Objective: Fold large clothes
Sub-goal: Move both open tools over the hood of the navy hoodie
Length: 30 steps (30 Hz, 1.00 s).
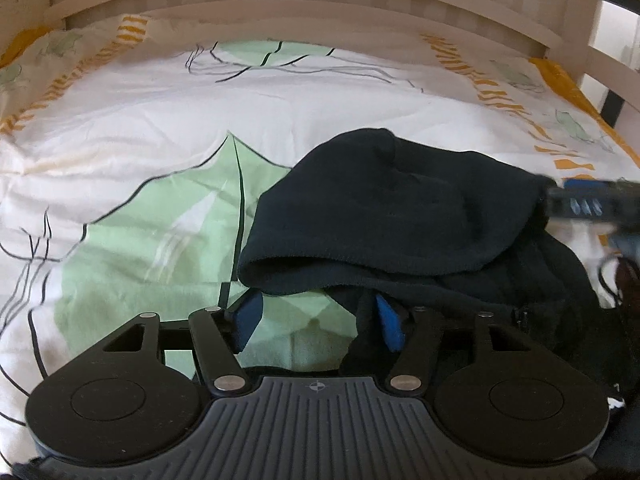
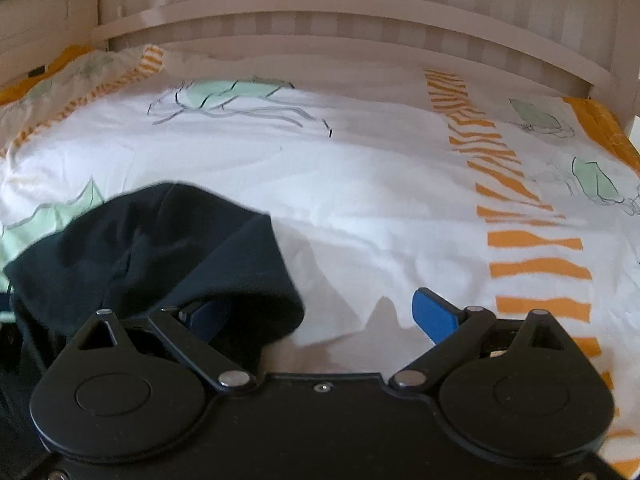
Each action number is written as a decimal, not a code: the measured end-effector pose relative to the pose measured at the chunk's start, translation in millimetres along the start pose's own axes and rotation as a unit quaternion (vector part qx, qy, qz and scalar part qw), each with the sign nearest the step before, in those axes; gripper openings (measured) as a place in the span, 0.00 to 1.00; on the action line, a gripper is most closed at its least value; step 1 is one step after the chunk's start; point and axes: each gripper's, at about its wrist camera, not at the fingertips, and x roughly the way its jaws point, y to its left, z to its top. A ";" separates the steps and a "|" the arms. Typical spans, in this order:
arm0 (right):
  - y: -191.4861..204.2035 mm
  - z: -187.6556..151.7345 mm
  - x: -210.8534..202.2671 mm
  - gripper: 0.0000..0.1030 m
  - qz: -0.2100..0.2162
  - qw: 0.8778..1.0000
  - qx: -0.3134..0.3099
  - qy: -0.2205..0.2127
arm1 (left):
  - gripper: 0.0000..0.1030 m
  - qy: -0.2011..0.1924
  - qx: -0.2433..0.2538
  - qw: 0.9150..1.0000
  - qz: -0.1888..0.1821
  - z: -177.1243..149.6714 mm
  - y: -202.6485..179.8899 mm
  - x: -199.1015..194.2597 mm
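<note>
I see a dark navy garment [image 1: 400, 216] lying bunched on the bed, on a white duvet [image 1: 160, 128] printed with large pale green leaves and orange stripes. From the left wrist camera the garment sits right of centre, its top layer doubled over into a rounded fold with a thick rolled hem facing me.

My left gripper [image 1: 318, 322] hangs low over the duvet with its jaws wide apart. The left blue pad [image 1: 248, 318] sits over bare green print just beside the hem; the right blue pad [image 1: 388, 322] is up against dark cloth, partly hidden by it. Nothing is clamped between them.

From the right wrist camera the same garment [image 2: 152, 248] fills the lower left, and my right gripper [image 2: 320, 314] also stands with jaws wide. Its left finger [image 2: 208, 314] is tucked under the garment's folded edge, while the right finger [image 2: 436, 312] is over plain white duvet, well clear of the cloth.

In the left view the right gripper [image 1: 588, 200] shows as a blurred blue-and-black shape at the garment's far right edge; it may be touching the fabric there, though the blur keeps me from being sure.

A pale slatted bed frame [image 2: 340, 12] curves behind the duvet.
</note>
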 end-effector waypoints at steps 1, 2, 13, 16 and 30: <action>-2.6 4.7 2.7 0.89 -0.002 1.000 0.009 -0.003 | 0.57 -0.001 0.003 1.000 0.000 1.7 -0.1 0.3; -7.2 9.8 2.9 0.86 -0.013 1.000 0.025 -0.012 | 0.57 -0.004 0.007 1.000 0.001 3.0 -0.4 -0.7; -33.4 12.0 6.7 0.86 -0.041 0.996 0.081 -0.009 | 0.57 -0.074 0.018 0.997 -0.011 19.8 -4.9 -20.6; -37.1 10.9 7.9 0.86 -0.037 0.996 0.084 -0.006 | 0.57 -0.079 0.020 0.996 -0.023 19.2 -4.8 -25.2; -41.9 22.5 3.0 0.87 -0.009 0.993 0.116 -0.009 | 0.57 -0.050 0.146 0.988 0.000 10.7 -34.3 4.5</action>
